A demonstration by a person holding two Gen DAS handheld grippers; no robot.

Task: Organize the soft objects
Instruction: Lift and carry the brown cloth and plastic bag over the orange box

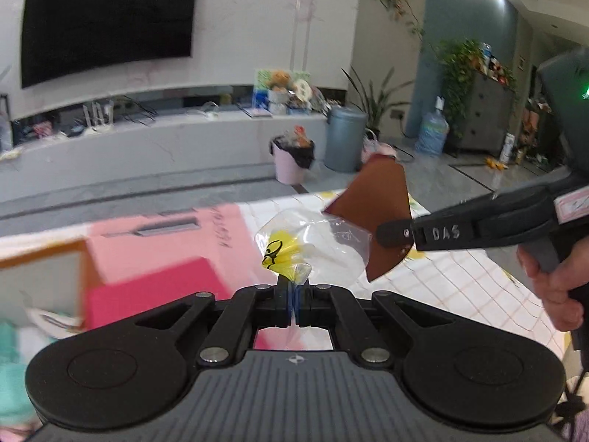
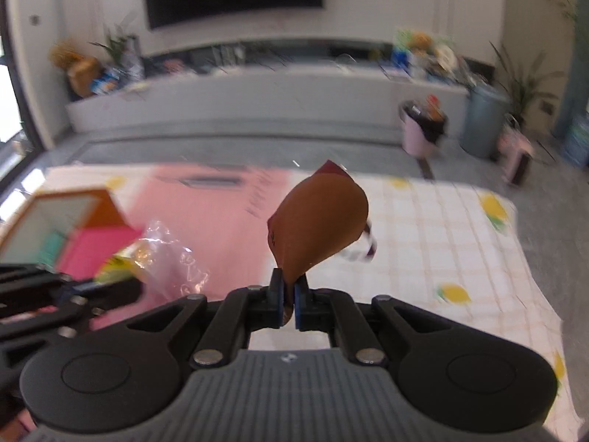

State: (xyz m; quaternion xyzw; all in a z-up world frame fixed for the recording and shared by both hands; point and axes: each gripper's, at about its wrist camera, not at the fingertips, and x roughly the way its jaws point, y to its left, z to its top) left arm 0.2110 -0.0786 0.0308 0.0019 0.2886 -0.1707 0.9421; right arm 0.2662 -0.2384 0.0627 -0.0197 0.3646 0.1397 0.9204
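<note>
While lifted clear of the checked-cloth worktop (image 2: 441, 228): left tool (image 1: 294, 294) clamped tight on clear plastic bag (image 1: 313, 243) with yellow print, right tool (image 2: 289, 294) pinched closed on brown sheet (image 2: 316, 221). Beyond, pink box (image 1: 147, 287) on worktop, then pink bin (image 1: 291, 162) on floor.

"DAS" on right gripper (image 1: 395, 235)

Bright ceiling-lit room, fisheye-bent edges, motion blur strongest in right view.

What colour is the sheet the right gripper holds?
Brown sheet; the right wrist view shows it best.
</note>
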